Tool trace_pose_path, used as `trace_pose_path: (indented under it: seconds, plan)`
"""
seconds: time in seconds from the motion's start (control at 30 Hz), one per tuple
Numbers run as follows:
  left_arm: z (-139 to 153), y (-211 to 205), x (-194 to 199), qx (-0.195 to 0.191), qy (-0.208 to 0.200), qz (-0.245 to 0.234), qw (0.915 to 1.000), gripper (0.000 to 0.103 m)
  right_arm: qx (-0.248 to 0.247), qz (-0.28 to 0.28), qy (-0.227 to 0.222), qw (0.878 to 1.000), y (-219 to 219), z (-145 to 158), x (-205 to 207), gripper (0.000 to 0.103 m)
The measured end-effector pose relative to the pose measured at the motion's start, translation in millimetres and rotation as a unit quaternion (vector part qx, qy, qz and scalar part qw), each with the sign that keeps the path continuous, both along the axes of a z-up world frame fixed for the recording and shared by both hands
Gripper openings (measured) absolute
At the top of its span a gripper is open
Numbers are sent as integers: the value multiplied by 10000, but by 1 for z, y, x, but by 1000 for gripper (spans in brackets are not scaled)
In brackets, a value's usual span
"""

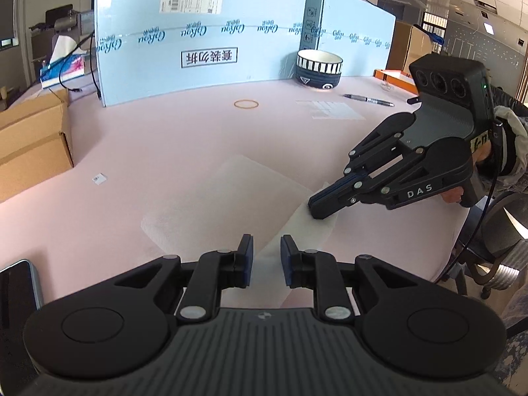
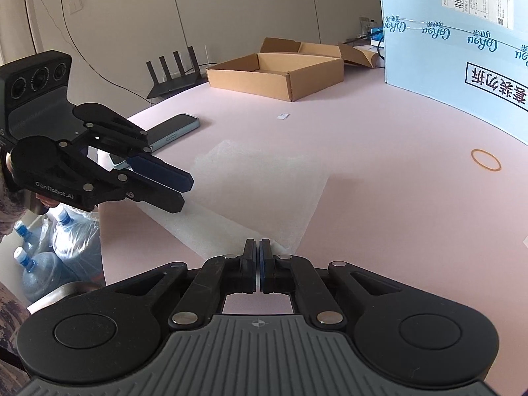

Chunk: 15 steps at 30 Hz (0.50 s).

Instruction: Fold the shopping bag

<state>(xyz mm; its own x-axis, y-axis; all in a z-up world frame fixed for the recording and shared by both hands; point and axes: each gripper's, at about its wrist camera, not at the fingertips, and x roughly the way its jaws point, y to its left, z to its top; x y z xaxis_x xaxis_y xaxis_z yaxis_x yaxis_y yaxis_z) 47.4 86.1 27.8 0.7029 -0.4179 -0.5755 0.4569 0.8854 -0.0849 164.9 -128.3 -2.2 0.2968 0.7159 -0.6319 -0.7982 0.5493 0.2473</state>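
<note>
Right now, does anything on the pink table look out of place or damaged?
Nothing looks damaged or spilled. The thin white translucent shopping bag lies partly folded, one corner turned over. A loose tan rubber band and a small white paper scrap lie apart from it.

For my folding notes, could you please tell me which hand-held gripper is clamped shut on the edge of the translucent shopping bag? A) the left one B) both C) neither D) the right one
D: the right hand-held gripper is pinched shut on the shopping bag edge, while the left hand-held gripper shows a gap.
</note>
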Motion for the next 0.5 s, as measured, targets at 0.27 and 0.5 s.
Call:
trace_pose_path:
  seconds: [0.27, 0.5]
  plan:
    - [-4, -43, -1, 3, -166, 27, 9999, 17, -16, -37, -129, 9999, 1, -1, -5, 0]
    - [-24, -42, 6, -90, 74, 421, 9990, 17, 25, -51, -115, 9999, 1, -1, -4, 0]
